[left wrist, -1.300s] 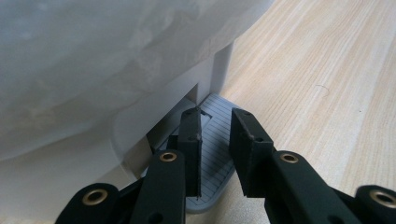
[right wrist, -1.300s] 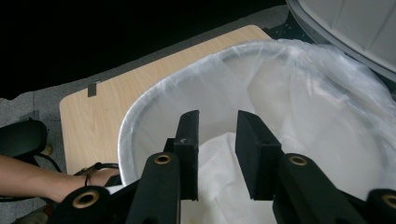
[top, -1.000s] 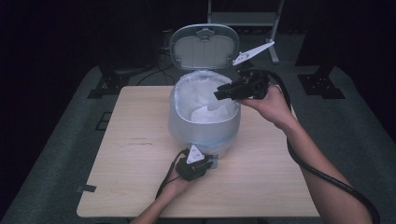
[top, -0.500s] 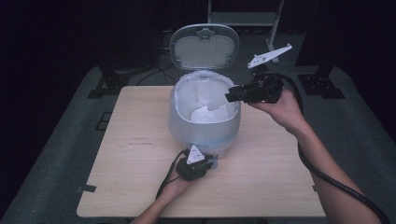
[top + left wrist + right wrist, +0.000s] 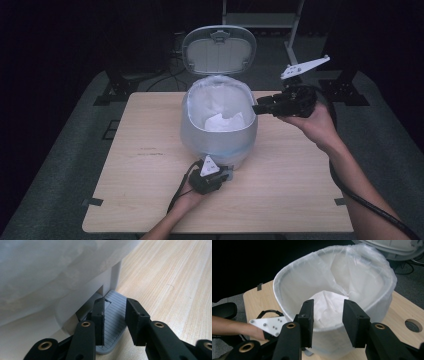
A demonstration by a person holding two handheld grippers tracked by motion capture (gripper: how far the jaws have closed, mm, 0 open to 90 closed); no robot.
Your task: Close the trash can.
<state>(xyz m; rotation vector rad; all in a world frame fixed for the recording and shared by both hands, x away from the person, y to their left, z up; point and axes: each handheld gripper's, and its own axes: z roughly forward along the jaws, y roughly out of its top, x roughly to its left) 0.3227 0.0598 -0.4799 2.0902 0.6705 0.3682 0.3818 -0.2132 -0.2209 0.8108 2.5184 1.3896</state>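
High view: no brand, label or readable writing on anything. One pedal bin (image 5: 219, 135), lid (image 5: 219, 49) raised, stands mid-worktop (image 5: 140, 175). One white bag liner (image 5: 200, 97) is folded over the bin rim, and one crumpled white paper (image 5: 222, 121) lies inside. Two grippers. The left hand-held gripper (image 5: 227, 175) sits at the bin's 6 o'clock, at the base. The right hand-held gripper (image 5: 257, 108) is at the bin's 3 o'clock, level with the rim, tips just beside the liner.

Left gripper view: one grey ribbed pedal (image 5: 116, 322) sticks out from the bin base. The left hand-held gripper (image 5: 115, 323) has its jaws above the pedal and slightly apart, having just been opening, with nothing clamped between them. Whether the pads touch the pedal, cannot tell.

Right gripper view: the right hand-held gripper (image 5: 328, 322) has its jaws apart, having just been opening, and empty. The bin (image 5: 377, 305) lies straight ahead at 12 o'clock, with the paper (image 5: 328, 306) seen between the jaws, farther off.
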